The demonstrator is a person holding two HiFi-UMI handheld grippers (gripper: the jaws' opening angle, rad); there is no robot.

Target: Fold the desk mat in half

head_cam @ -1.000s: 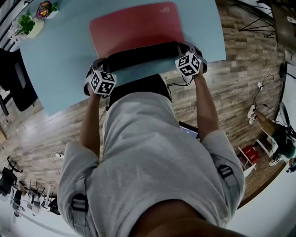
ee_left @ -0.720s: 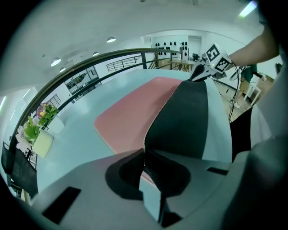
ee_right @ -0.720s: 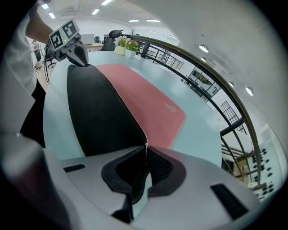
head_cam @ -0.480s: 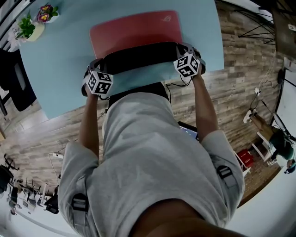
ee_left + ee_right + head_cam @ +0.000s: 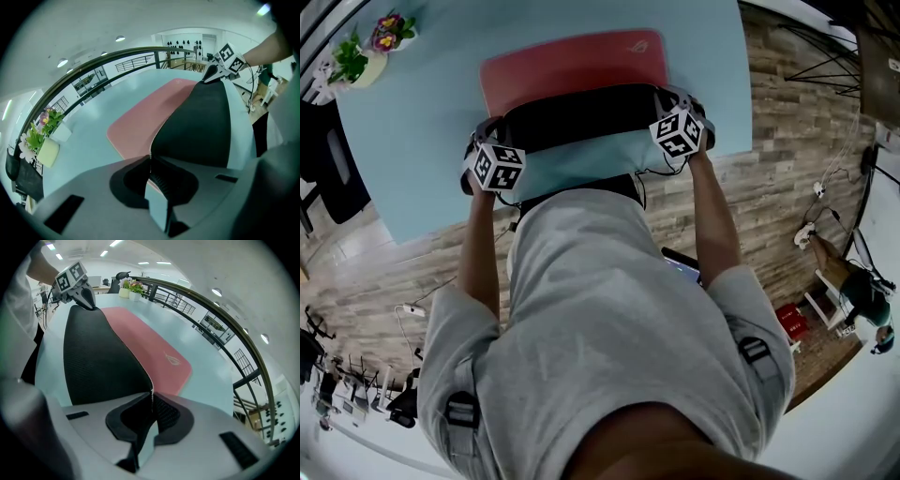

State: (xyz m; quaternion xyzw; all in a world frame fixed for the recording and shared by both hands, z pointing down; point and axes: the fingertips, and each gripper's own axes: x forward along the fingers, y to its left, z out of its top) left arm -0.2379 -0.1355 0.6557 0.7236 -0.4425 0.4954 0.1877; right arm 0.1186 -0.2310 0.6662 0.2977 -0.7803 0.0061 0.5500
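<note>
In the head view the light-blue table [image 5: 412, 131] lies bare from the left edge of the desk mat [image 5: 581, 61] out to two potted plants [image 5: 366, 47] at the upper left. On the right only a narrow strip separates the mat from the table's edge, and the near table edge runs just below both grippers. The mat lies red side up in the upper centre, its near long edge lifted so the black underside [image 5: 581, 112] shows as a band between the left gripper [image 5: 151, 161], clamped on the near left corner, and the right gripper [image 5: 151, 394], clamped on the near right corner, each pinching the thin edge.
</note>
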